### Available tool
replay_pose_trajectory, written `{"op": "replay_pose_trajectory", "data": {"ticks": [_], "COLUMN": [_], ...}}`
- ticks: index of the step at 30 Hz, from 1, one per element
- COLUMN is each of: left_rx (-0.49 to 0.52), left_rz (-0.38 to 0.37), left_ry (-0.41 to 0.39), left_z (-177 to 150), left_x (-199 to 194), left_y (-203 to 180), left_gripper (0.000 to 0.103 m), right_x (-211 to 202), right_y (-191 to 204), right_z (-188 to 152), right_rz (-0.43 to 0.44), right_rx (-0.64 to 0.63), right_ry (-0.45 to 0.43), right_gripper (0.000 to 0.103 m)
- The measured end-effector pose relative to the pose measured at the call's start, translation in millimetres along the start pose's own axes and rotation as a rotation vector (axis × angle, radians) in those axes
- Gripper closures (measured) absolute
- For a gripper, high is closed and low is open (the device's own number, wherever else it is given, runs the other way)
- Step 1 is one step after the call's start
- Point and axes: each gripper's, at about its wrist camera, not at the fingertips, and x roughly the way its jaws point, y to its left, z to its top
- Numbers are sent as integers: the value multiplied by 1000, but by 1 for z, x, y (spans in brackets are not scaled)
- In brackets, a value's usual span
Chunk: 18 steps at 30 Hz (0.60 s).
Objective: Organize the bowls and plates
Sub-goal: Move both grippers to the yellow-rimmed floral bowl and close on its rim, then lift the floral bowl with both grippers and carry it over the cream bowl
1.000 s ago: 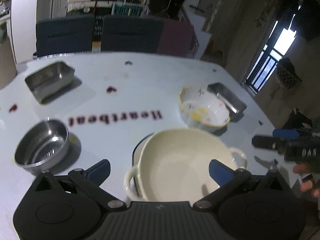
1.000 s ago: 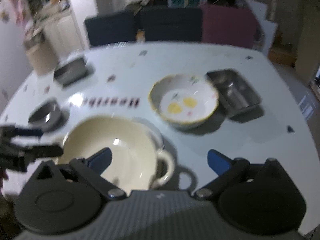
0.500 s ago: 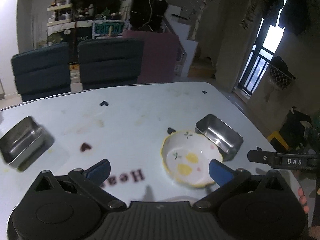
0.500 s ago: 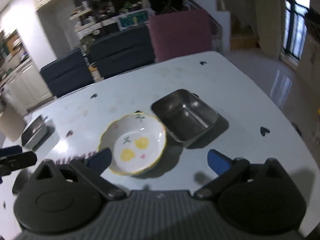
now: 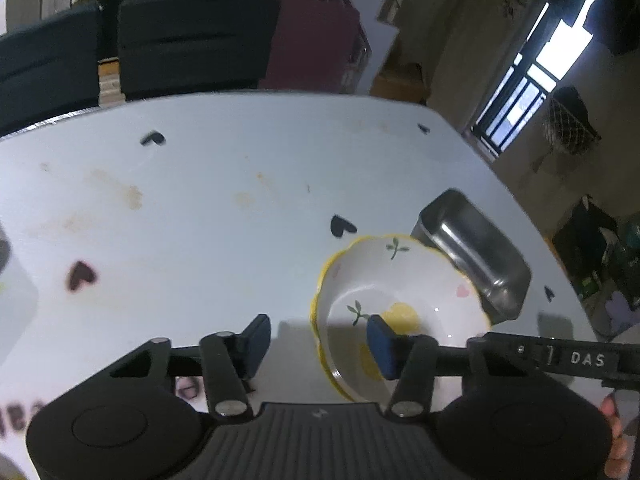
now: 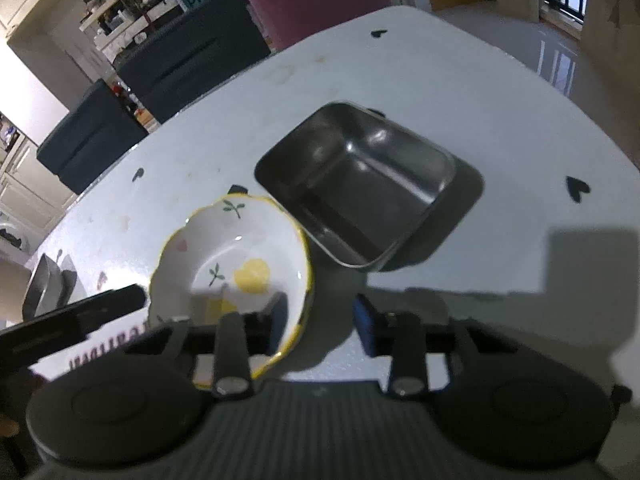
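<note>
A white flowered bowl with a yellow rim (image 5: 400,300) sits on the white table next to a steel rectangular tray (image 5: 476,252). My left gripper (image 5: 318,340) straddles the bowl's left rim, one blue pad inside, one outside, with a gap still showing. My right gripper (image 6: 320,320) straddles the bowl's (image 6: 236,260) right rim the same way, jaws partly closed and apart. The steel tray (image 6: 360,184) lies just right of the bowl.
The white table (image 5: 200,200) has heart marks and stains. A second steel tray (image 6: 44,284) sits at the far left. Dark chairs (image 5: 192,40) stand behind the table. The table's right edge is near the tray.
Both grippers moved forward from the cream two-handled dish to the flowered bowl. Their jaws narrowed around its opposite rims.
</note>
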Motion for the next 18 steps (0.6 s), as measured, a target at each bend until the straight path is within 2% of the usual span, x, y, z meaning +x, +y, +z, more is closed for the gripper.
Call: {"op": "replay_pose_trajectory", "data": {"ticks": [3, 5, 12, 13, 15, 18], "left_rx": [1, -8, -46, -41, -36, -1], "left_rz": [7, 11, 2, 2, -11, 8], "left_ry": [16, 24, 14, 14, 16, 21], "left_z": [-1, -2, -1, -1, -1, 0], "left_x": [13, 19, 29, 31, 33, 33], "left_y": [1, 2, 9, 8, 6, -1], "left_gripper": [67, 83, 81, 83, 93, 94], "right_x": [8, 13, 31, 35, 37, 34], "right_y": [9, 11, 15, 15, 17, 24], "right_z": [0, 0, 4, 6, 6, 5], "right_rz": [-10, -27, -49, -51, -46, -68], "right_rx": [-29, -45, -56, -63, -70, -99], "right_ry": [10, 11, 23, 22, 23, 22], "right_gripper": [70, 76, 78, 79, 90, 91]}}
